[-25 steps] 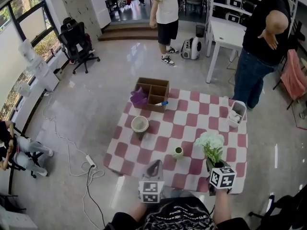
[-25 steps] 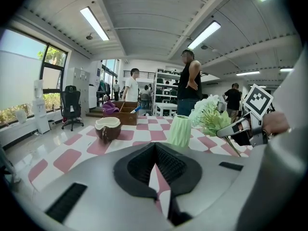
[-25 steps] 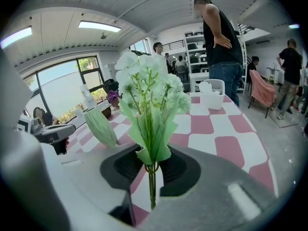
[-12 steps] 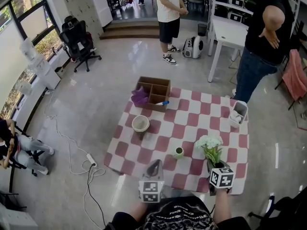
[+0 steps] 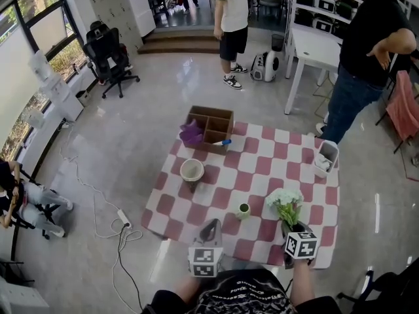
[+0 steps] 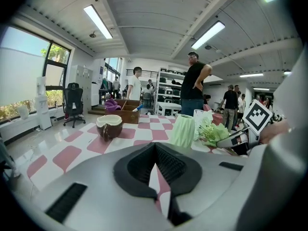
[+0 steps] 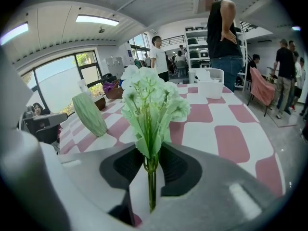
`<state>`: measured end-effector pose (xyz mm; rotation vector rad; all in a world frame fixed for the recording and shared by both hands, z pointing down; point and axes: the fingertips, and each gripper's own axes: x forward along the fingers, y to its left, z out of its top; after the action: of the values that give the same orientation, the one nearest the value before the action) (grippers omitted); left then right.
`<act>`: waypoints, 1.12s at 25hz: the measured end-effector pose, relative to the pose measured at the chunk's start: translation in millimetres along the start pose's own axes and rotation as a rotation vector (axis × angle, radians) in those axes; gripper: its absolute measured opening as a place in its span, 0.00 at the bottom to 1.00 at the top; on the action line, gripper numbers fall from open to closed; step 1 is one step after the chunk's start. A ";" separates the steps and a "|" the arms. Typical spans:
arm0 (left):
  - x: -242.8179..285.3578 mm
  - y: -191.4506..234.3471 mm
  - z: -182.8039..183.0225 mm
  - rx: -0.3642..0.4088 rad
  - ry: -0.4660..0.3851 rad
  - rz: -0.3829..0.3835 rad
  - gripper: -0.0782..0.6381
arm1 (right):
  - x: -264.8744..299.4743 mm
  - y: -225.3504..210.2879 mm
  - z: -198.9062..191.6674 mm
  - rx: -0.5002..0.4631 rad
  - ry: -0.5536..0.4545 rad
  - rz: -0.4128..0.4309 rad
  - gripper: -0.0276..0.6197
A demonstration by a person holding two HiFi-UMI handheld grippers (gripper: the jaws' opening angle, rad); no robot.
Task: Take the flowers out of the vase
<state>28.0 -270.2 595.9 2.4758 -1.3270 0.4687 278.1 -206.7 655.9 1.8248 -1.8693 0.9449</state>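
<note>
The right gripper has its jaws pinched on the stems of the flowers, though they have just eased open slightly; the bunch is clear of the vase, low over the counter; the left gripper is closed, empty; further slackening could drop the bunch; a leftward swing could topple the vase.

Pale-green ribbed vase upright — white flowers upright beside it, apart.

The left gripper, jaws together and empty, hangs over a pink-checked table. Ahead stand a coconut bowl and a ribbed green vase. Flowers show just right of the vase, beside the right gripper.
</note>
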 end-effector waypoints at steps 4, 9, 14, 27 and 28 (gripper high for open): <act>1.8 -1.0 0.2 -0.004 0.001 -0.005 0.12 | 3.4 0.9 -2.9 -0.011 0.015 0.002 0.21; 2.4 -3.0 0.2 -0.002 -0.004 -0.012 0.12 | 6.7 4.1 -6.1 -0.010 0.020 0.010 0.25; -0.5 -3.2 5.1 0.001 -0.007 -0.016 0.12 | 10.0 8.6 -10.1 -0.021 0.031 0.019 0.29; -6.2 0.4 0.7 -0.006 -0.001 -0.039 0.12 | 0.8 23.3 -7.8 0.020 0.003 0.065 0.64; -6.7 0.7 -0.4 -0.004 0.001 -0.041 0.12 | -3.0 22.8 -4.5 0.033 -0.018 0.062 0.65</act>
<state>23.9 -265.3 593.5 2.4937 -1.2724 0.4570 255.3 -202.8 652.3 1.8098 -1.9423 0.9890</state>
